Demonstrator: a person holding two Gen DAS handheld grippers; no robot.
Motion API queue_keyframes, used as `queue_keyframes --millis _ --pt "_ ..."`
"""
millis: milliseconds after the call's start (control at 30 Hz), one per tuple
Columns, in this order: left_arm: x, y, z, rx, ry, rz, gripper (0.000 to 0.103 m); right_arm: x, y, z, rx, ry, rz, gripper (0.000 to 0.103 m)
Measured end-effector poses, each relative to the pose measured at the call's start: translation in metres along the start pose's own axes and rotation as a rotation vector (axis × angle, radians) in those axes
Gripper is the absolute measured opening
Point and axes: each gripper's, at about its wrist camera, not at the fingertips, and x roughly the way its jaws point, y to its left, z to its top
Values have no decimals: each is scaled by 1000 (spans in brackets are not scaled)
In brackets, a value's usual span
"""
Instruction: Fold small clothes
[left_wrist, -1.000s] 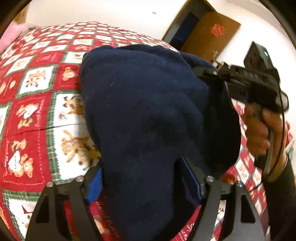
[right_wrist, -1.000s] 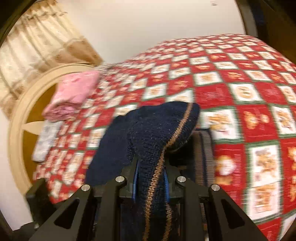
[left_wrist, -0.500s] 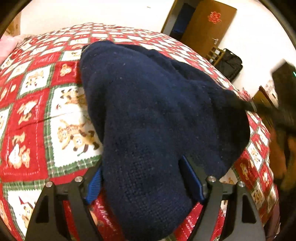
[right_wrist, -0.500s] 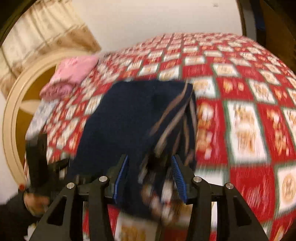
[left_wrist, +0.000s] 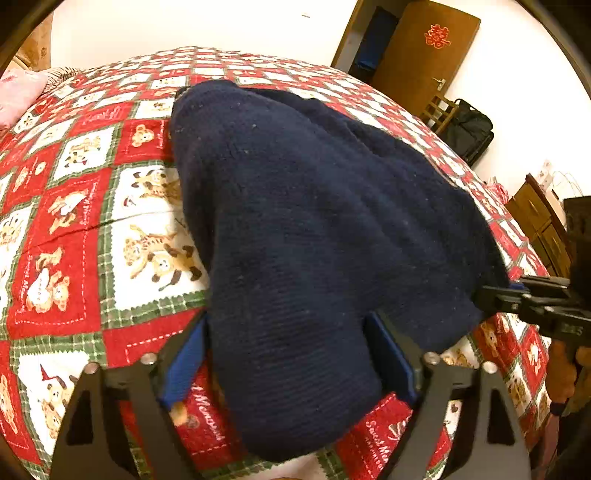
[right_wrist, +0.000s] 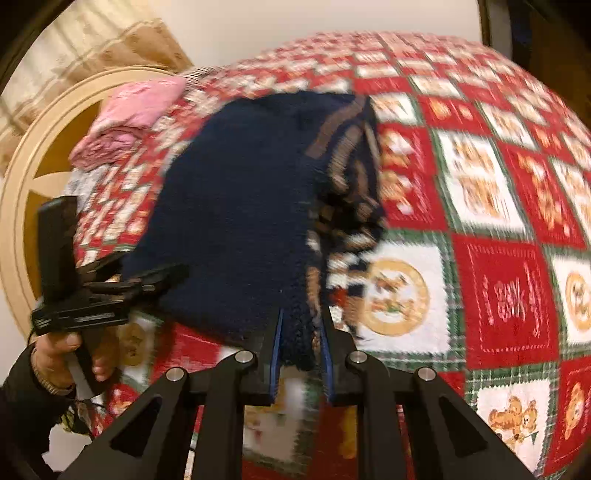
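Navy knit garment (left_wrist: 314, 229) was seen lying on the bed's red Christmas-print quilt (left_wrist: 62, 236), folded over on itself, with a tan-striped patterned part (right_wrist: 347, 173) showing along its right edge in the right wrist view. Its near edge was pinched at two corners. The left gripper (left_wrist: 291, 347) was clamped around a thick bunch of the knit between the blue-padded fingers (left_wrist: 184, 365). The right gripper (right_wrist: 299, 343) was closed on a narrower bit of hem. A pink folded pile (right_wrist: 129, 118) was noted well apart, near the curved headboard (right_wrist: 22, 177).

Risks judged: the right grip held little fabric, so the hem could slip out if it were pulled fast; blur in the right view suggested quick motion. The bulky left bunch could drag the layers askew, so the fold could end up uneven. The quilt could be snagged by low fingers.
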Motion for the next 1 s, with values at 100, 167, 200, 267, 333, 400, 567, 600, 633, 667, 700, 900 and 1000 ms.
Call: queue_keyframes --millis 100,167,200,267,333,400,567,600,633,667,700,900,1000 --pt "3 0 -2 13 -8 6 91 4 -5 -2 15 -2 36 17" --pt "3 -1 -1 22 -10 10 91 2 0 -3 -14 6 10 17" --pt "2 0 -1 20 -7 10 91 1 2 -1 -32 13 0 18" --pt "-4 1 -1 21 -9 14 91 -12 8 5 -41 -1 -40 27" --pt "-16 -1 -3 51 -57 29 91 -37 23 17 -100 -108 -181 40" --pt "-23 -2 -3 76 -92 64 91 -55 43 29 -169 -218 -235 41" --pt "-25 1 -1 83 -119 71 91 -29 77 65 -227 -215 8 41" --pt "-23 3 -2 79 -115 72 91 -16 78 69 -229 -189 -14 41" --pt "-21 6 -3 75 -110 73 91 1 74 73 -219 -153 -57 41" --pt "-19 7 -4 72 -102 74 91 17 62 75 -179 -117 -84 41" --pt "-16 12 -6 62 -91 72 91 30 44 76 -108 -91 -83 39" --pt "-18 29 -9 -10 -66 19 95 20 13 62 -53 -113 57 39" --pt "-41 26 0 8 -180 57 95 -8 20 58 -63 -216 35 40"
